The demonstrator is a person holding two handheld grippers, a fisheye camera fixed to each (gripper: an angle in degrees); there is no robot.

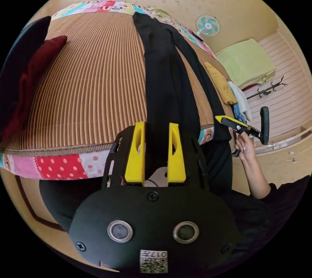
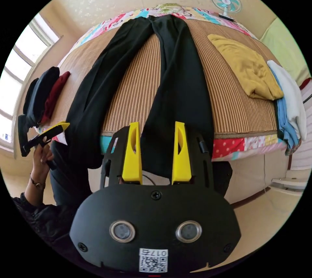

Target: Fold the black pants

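The black pants lie lengthwise on a brown striped mat over the bed, legs spread in a V toward the far end. Their waist end hangs over the near bed edge. My right gripper is open, hovering at that edge in front of the right-hand leg. In the left gripper view the pants run straight away from me, and my left gripper is open just before the hanging cloth. A hand holds the right gripper beside the pants' edge; the left gripper appears by the other leg.
Folded dark and maroon clothes sit at the mat's left side. A mustard garment and white and blue clothes lie at the right. A patchwork quilt edges the bed. A fan stands beyond; a window is left.
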